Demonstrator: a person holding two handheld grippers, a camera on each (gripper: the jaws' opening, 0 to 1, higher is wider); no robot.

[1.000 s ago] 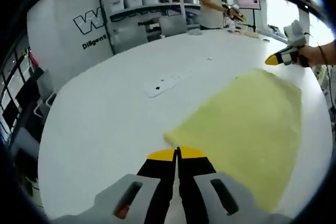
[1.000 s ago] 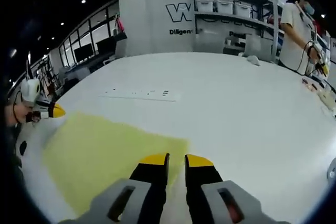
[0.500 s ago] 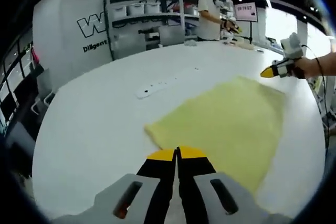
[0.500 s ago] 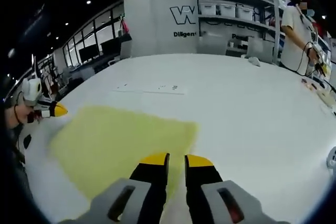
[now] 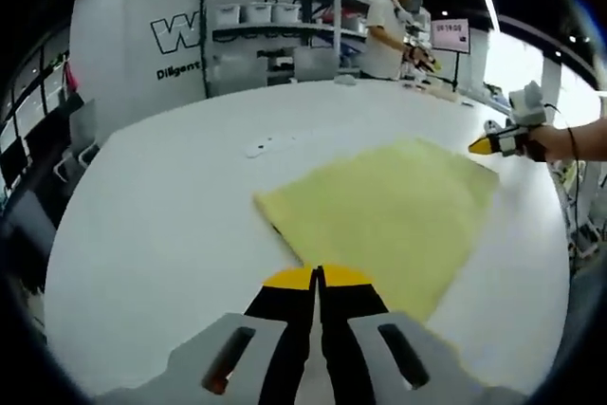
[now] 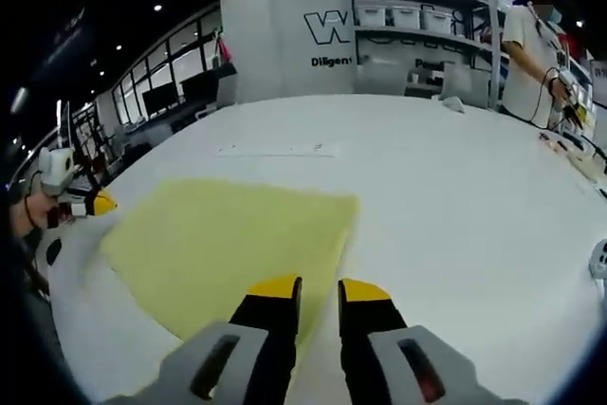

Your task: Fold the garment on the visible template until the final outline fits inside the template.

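A flat pale yellow cloth lies spread on the white table, roughly rectangular, with no folds showing. In the left gripper view my left gripper hangs just off the cloth's near edge, jaws pressed together with nothing in them. My right gripper comes in from the right by the cloth's far corner. In the right gripper view the same cloth reaches up to my right gripper, whose jaws stand a little apart and hold nothing. The left gripper shows at the left, beside the cloth's far side.
A thin white strip lies on the table beyond the cloth, and the right gripper view shows that strip too. Shelves with bins stand against the back wall. A person works at the table's far edge.
Both cameras have shifted, so the cloth now sits nearer the middle of each view. The cloth itself lies flat as before. The right jaws have parted slightly more.
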